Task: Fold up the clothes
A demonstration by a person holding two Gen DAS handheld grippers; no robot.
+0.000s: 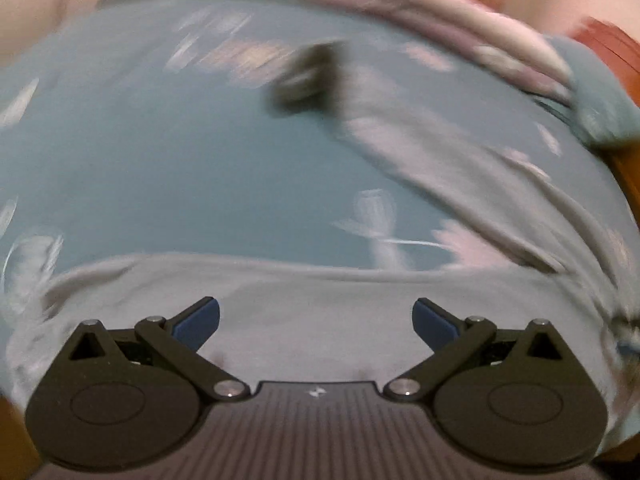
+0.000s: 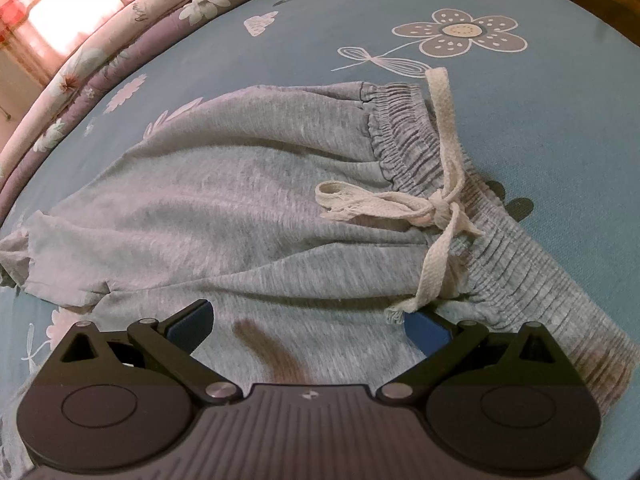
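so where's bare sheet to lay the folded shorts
Free: blue sheet right of the waistband, around the printed flower. Crowded: the grey shorts fill the middle, the quilt borders the upper left.

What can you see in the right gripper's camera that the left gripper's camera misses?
Only the right wrist view shows the elastic waistband, the cream drawstring tied in a knot, and a big printed flower, all sharp. Only the left wrist view, badly blurred, shows a dark shape I cannot identify. Both show the grey shorts on the blue floral sheet, and each its own open gripper.
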